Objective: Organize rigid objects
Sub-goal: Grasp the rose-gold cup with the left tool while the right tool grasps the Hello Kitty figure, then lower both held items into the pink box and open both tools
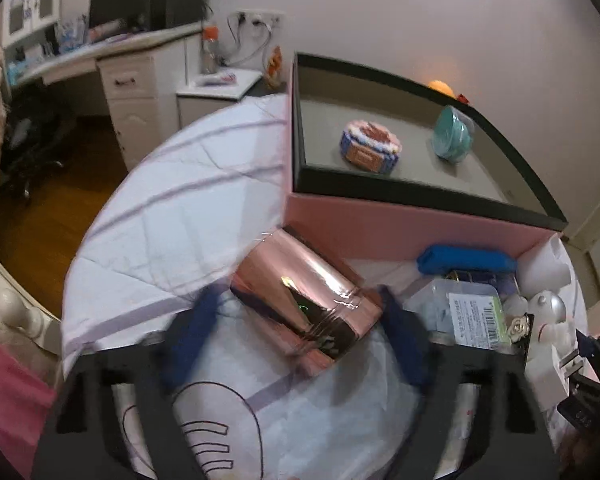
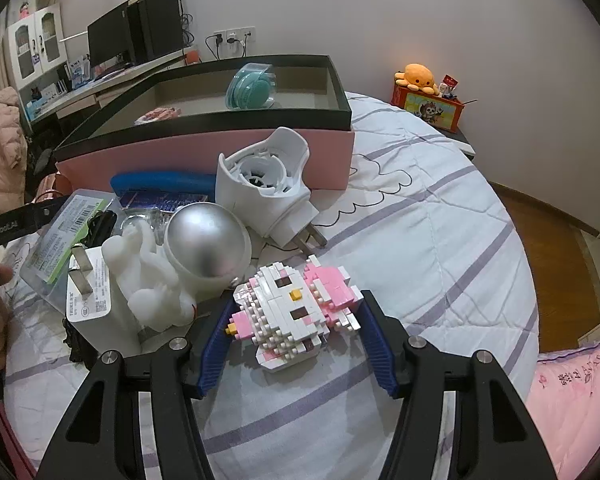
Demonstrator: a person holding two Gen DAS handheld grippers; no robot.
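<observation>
Left view, left claw [image 1: 296,328]: spread wide, blue pads either side of the pink box [image 1: 306,304], which lies tilted on the bed [image 1: 172,208]; the near end of the box sits between the fingertips, and the blur hides whether the pads touch it.
Left view, tray [image 1: 380,190]: far and right, black rim over pink wall; inside, a brick cake [image 1: 370,148] at left and a teal case [image 1: 452,132] at right, well apart.
Left view, right side: blue case [image 1: 466,260] against the tray wall, clear pack [image 1: 460,308] just nearer.
Right view, right claw [image 2: 296,320]: spread wide around the brick cat [image 2: 296,304], which lies on the bed between the pads; contact unclear.
Right view, left of cat: astronaut [image 2: 180,268] touching a white charger [image 2: 100,304].
Right view, far: plug housing [image 2: 268,184] leaning at the tray wall.
</observation>
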